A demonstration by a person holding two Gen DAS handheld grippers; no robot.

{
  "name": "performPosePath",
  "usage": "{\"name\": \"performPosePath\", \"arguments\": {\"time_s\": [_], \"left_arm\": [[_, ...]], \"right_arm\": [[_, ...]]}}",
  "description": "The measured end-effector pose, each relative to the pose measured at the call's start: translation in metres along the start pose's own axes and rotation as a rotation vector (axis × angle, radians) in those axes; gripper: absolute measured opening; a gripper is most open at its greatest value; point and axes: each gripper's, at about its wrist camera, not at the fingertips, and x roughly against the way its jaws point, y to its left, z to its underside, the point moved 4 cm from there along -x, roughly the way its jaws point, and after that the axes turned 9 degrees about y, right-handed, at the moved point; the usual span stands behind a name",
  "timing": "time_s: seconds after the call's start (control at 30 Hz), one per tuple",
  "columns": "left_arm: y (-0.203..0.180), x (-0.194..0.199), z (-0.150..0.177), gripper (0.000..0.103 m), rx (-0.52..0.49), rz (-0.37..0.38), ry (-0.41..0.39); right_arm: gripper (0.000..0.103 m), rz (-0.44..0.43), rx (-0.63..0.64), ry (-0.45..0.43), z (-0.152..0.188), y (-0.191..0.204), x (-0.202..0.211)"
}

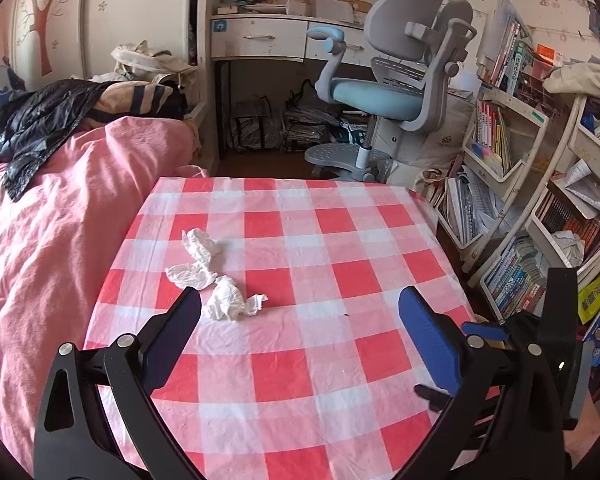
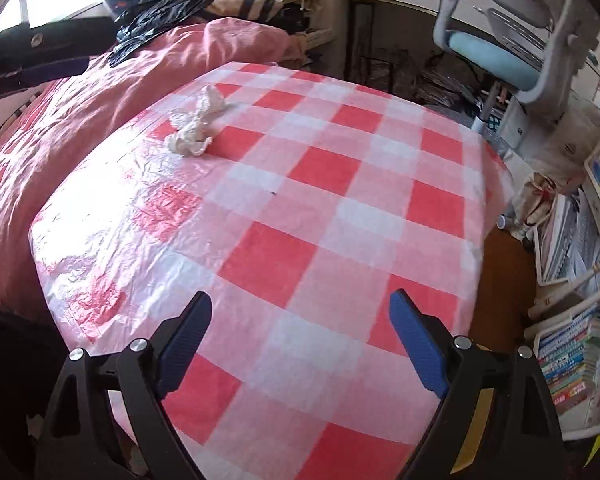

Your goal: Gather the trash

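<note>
A table [image 1: 320,360] with a red and white checked cloth fills both views. Three crumpled white tissues [image 1: 214,276] lie close together on it, near the left edge and about halfway back. In the right wrist view the tissues [image 2: 194,124] look small and far off toward the far left corner, and it is hard to tell there how many they are. The left gripper [image 1: 300,304] has its jaws wide open with nothing between them. Its left finger tip looks just beside the nearest tissue, but I cannot tell if it touches it or hangs above. The right gripper [image 2: 300,308] is wide open too, with only bare cloth between its jaws, well apart from the tissues. Both grippers are cut off at the bottom of the pictures, so the hands that hold them are mostly hidden. A pink bed [image 1: 52,240] sits against the left edge of the table, with a black shiny bag [image 1: 40,124] on it. Past the far edge stand a grey and blue chair [image 1: 388,92] and a desk [image 1: 260,38]. Shelves of books [image 1: 520,208] stand by the right edge, bent by the lens. Bright glare on the cloth washes out the squares near the left edge in the right wrist view.
</note>
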Motion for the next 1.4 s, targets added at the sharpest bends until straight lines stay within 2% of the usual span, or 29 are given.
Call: {"name": "performPosePath", "arguments": {"time_s": [0.13, 0.5, 1.4], "left_arm": [[0.018, 0.001, 0.002, 0.096, 0.035, 0.003, 0.008], [0.065, 0.001, 0.003, 0.096, 0.155, 0.016, 0.032], [0.107, 0.002, 0.009, 0.096, 0.205, 0.007, 0.065]], "right_arm": [[0.090, 0.002, 0.065, 0.003, -0.011, 0.026, -0.006], [0.090, 0.009, 0.165, 0.016, -0.029, 0.074, -0.023], [0.091, 0.015, 0.225, -0.014, -0.046, 0.117, -0.030]]}}
